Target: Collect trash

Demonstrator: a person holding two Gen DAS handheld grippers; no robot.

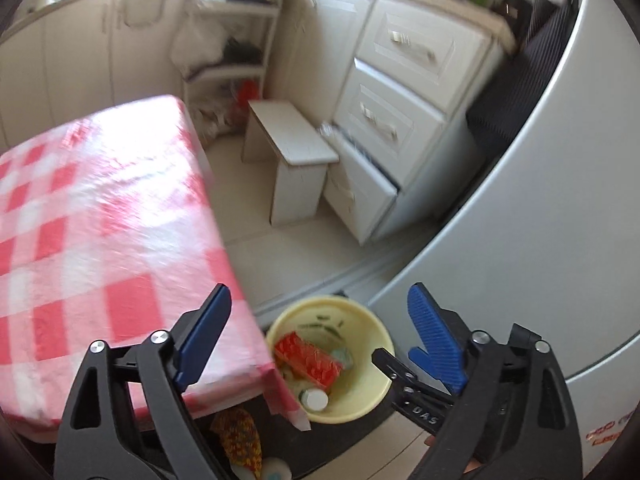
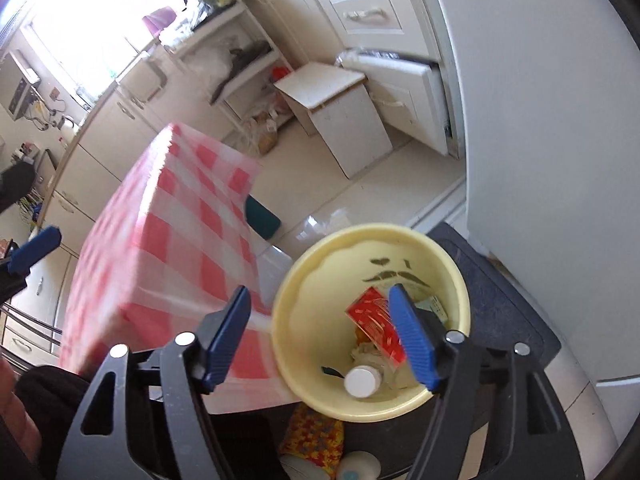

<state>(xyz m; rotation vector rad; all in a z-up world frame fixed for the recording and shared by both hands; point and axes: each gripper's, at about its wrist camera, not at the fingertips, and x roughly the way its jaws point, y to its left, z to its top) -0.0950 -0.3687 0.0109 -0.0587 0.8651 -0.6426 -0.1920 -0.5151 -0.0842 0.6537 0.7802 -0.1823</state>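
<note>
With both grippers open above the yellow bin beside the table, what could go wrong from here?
1. The yellow bin stands close against the table's checked cloth; a gripper going down may catch the cloth's hanging edge.
2. The right gripper hangs over the bin's rim, so lowering it may knock or tip the bin.
3. The red packet leans high inside; a bump may push it out.

One yellow bin (image 2: 372, 320) holds one red packet (image 2: 374, 320) and one white-capped bottle (image 2: 362, 382). One checked table (image 2: 168, 240), one white stool (image 2: 340, 112), two grippers.
</note>
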